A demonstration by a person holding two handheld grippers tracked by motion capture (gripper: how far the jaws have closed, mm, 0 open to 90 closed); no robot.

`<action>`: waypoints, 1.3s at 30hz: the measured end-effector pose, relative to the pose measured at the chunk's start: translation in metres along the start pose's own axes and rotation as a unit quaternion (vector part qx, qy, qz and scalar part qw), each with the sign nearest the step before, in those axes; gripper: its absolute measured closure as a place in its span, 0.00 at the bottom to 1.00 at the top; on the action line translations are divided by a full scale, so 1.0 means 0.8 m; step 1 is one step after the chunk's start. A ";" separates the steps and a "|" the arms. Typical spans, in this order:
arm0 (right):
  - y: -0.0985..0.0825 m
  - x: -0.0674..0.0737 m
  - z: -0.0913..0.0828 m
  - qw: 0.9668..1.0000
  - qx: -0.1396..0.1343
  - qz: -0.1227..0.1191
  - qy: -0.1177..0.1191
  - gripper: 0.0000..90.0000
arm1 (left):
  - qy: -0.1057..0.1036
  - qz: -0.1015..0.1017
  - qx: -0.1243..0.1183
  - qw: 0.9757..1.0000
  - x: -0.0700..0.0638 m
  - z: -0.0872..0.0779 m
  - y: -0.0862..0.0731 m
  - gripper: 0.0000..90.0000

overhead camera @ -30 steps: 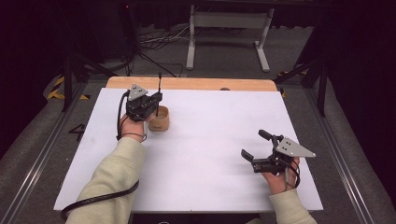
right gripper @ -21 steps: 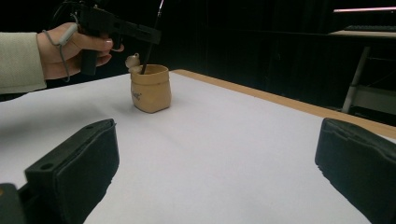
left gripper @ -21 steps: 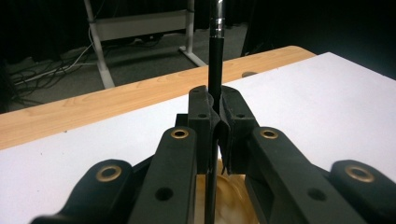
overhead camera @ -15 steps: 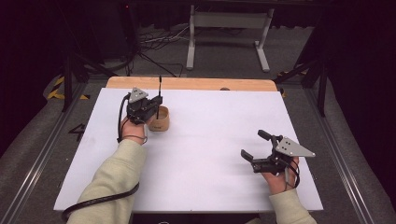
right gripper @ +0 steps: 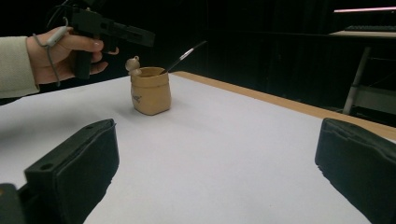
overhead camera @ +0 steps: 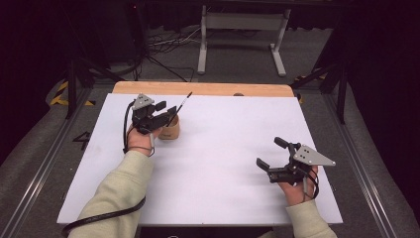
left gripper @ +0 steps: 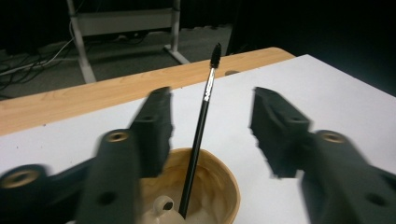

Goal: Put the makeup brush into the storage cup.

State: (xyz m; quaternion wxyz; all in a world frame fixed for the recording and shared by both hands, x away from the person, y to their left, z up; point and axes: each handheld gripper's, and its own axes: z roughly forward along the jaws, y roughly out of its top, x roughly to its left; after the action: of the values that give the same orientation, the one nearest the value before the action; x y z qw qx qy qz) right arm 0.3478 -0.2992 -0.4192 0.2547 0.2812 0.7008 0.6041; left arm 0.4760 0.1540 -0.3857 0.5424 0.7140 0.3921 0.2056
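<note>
Brush (left gripper: pixel 201 126) stands in a small tan cup (overhead camera: pixel 170 130) near the far left corner of the surface (overhead camera: pixel 223 144), a thin black stick with a dark bristled tip. Its long axis leans up and away toward the far edge, tip highest; its lower end is lost inside the cup. The cup is rounded and sack-like in the right gripper view (right gripper: pixel 150 91), glazed brown inside, with a small pale bear-like figure (right gripper: pixel 133 65) on its rim; a mark on its side is too small to read.

The left tongs (left gripper: pixel 210 123) hang just above the cup, spread wide, one jaw on either side of the brush shaft without touching it. Both jaws are blurred in the left gripper view. In the high view the left tongs (overhead camera: pixel 168 113) and hand cover part of the cup.

The right tongs (overhead camera: pixel 270 152) sit well apart, near the right edge toward the near side, jaws spread and holding nothing. In the right gripper view the right tongs (right gripper: pixel 215 154) are cut off at the bottom edge.

The surface is matte white with a bare wooden strip (overhead camera: pixel 203 89) along its far edge.
</note>
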 end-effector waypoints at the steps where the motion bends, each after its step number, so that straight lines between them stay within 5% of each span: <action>1: 0.001 -0.001 0.000 1.000 -0.003 0.000 -0.001 0.00 | -0.003 0.000 -0.003 1.000 0.000 -0.004 0.000 0.38; 10: 0.008 -0.007 0.001 1.000 -0.011 0.001 -0.002 0.00 | -0.019 0.031 -0.018 0.999 -0.007 -0.031 0.006 0.20; 16: 0.015 -0.016 0.002 1.000 -0.019 0.004 0.002 0.00 | -0.058 0.037 -0.038 0.997 -0.014 -0.066 0.008 0.13; 21: 0.018 -0.018 0.004 1.000 -0.018 0.000 0.004 0.00 | -0.068 0.047 -0.043 0.996 -0.020 -0.083 0.006 0.10; 32: 0.022 -0.017 0.009 1.000 -0.014 -0.005 0.021 0.00 | -0.087 0.052 -0.054 0.993 -0.031 -0.129 -0.012 0.06; 39: 0.024 -0.014 0.008 0.999 -0.007 -0.025 0.036 0.00 | -0.089 0.041 -0.050 0.994 -0.026 -0.138 -0.027 0.05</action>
State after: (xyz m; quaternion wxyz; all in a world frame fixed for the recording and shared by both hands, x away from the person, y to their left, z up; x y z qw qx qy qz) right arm 0.3617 -0.3005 -0.4011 0.2459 0.2396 0.7122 0.6123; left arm 0.3765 0.2080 -0.3670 0.6015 0.7167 0.3021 0.1824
